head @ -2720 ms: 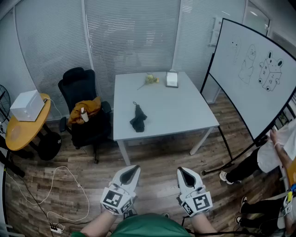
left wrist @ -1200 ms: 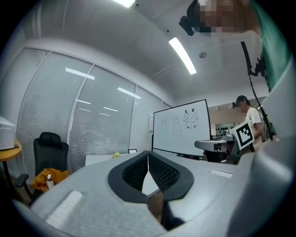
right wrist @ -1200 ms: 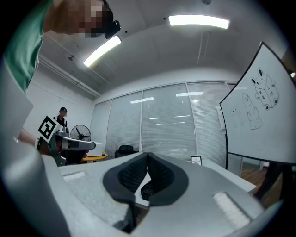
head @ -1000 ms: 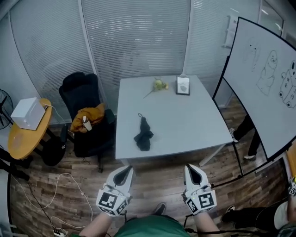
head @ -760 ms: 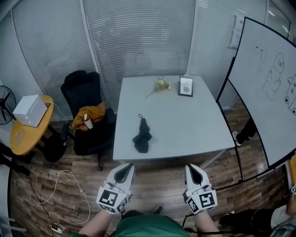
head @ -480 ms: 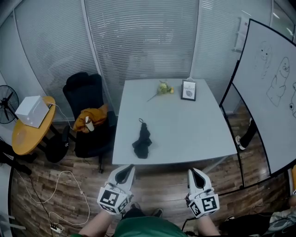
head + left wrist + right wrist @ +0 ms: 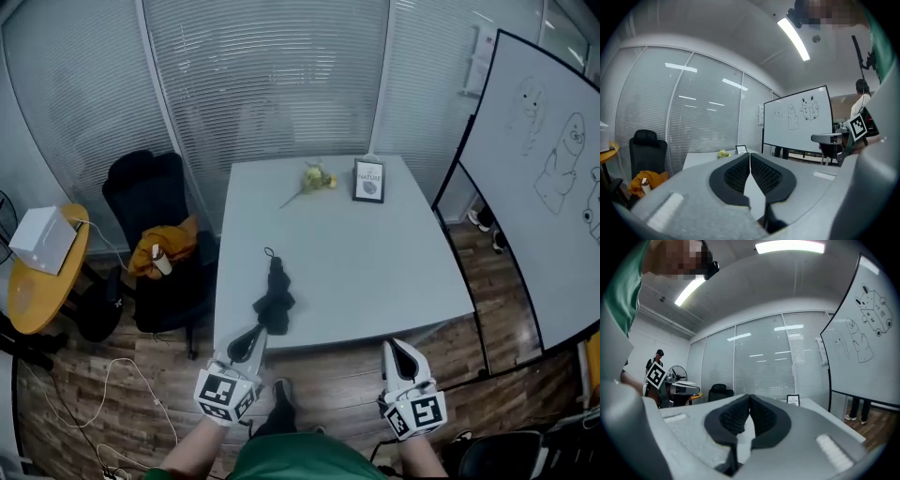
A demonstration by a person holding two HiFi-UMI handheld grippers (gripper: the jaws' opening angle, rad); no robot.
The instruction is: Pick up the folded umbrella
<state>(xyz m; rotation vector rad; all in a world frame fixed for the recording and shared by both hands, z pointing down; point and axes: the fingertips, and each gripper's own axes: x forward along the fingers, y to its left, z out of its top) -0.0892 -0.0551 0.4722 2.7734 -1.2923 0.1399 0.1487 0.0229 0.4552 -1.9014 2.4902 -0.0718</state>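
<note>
The folded black umbrella lies on the grey table close to its near left edge, strap end pointing away from me. My left gripper is shut and empty, its tip over the table's near edge just short of the umbrella. Further right, my right gripper is shut and empty too, hanging in front of the table edge. In the left gripper view the left gripper hides the umbrella behind closed jaws. The right gripper shows shut in its own view.
At the table's far end lie a yellow flower and a framed picture. A black office chair with an orange jacket stands left of the table. A whiteboard stands to the right, a yellow round table far left.
Both grippers have moved forward to the table. The left one's tip now reaches the near edge beside the umbrella; earlier both hung over bare floor. The jaws stayed shut.
</note>
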